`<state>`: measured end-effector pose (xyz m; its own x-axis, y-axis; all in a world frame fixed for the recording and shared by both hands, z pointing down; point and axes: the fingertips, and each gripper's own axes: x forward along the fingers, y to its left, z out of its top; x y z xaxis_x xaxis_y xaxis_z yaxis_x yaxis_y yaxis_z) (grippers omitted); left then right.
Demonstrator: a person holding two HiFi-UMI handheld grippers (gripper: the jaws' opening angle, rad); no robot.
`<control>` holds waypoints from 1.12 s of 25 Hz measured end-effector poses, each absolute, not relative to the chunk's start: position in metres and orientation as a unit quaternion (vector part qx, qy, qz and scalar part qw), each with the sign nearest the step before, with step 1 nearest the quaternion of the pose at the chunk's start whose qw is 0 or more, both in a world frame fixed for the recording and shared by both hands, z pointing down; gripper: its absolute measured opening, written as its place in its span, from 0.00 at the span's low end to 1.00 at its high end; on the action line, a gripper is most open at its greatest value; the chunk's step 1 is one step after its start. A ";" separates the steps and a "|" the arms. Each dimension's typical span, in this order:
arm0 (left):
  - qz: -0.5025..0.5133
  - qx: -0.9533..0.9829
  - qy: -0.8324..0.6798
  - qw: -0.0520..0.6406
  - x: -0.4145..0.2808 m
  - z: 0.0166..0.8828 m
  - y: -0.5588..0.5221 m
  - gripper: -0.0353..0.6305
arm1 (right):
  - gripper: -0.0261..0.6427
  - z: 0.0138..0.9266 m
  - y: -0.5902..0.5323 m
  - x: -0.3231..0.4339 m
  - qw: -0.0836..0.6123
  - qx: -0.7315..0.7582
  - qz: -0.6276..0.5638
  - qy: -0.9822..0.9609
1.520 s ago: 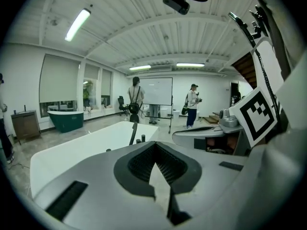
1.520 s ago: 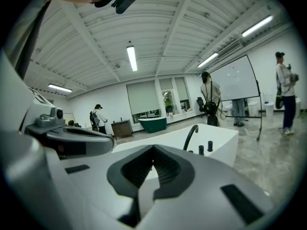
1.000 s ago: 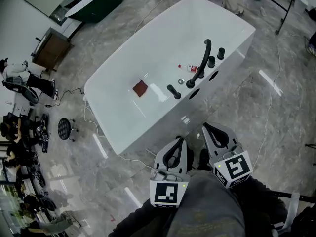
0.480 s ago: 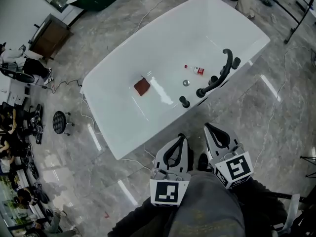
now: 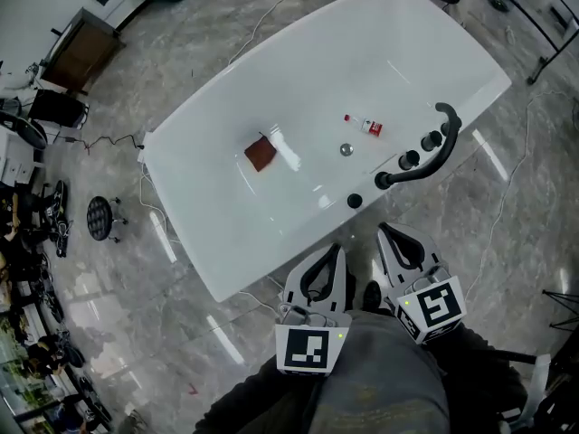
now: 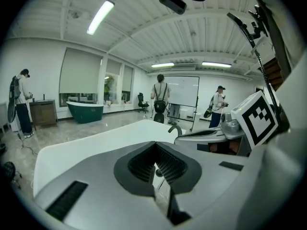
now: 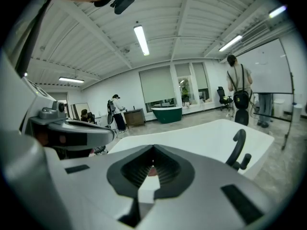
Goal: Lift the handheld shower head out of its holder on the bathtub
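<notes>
Both the left gripper (image 5: 336, 253) and the right gripper (image 5: 384, 235) are closed and empty. The shower head (image 5: 355, 201) stands in its holder on the bathtub (image 5: 235, 242) rim, near at 12 o'clock (the spout (image 5: 450, 125) sits toward 2). Best to open one gripper first, clasp the handle, then lift straight up.

1. Bright, even indoor light comes from ceiling tube lights (image 6: 100, 16), which show in both gripper views.
2. Pale streaks of glare lie on the polished floor (image 5: 164, 239) and on the white bathtub (image 5: 217, 215). Shadows are faint.
3. Both gripper views bulge strongly and have black corners. Their near foreground is soft.
4. The head view is fairly sharp and bends at its edges.
</notes>
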<state>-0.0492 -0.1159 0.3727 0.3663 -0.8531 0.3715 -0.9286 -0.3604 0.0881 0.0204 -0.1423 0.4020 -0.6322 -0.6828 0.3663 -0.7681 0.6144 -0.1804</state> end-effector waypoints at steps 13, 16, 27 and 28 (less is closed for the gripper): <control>0.110 0.823 -0.536 0.152 -0.090 0.375 -0.174 0.06 | 0.05 0.397 -0.193 -0.017 0.156 0.422 0.139 -0.882; 0.117 0.820 -0.538 0.155 -0.092 0.376 -0.178 0.06 | 0.05 0.397 -0.198 -0.023 0.152 0.413 0.136 -0.888; 0.130 0.797 -0.572 0.146 -0.103 0.373 -0.195 0.06 | 0.05 0.397 -0.217 -0.048 0.143 0.357 0.118 -0.916; 0.130 0.796 -0.573 0.148 -0.104 0.374 -0.194 0.06 | 0.05 0.399 -0.217 -0.048 0.144 0.356 0.121 -0.915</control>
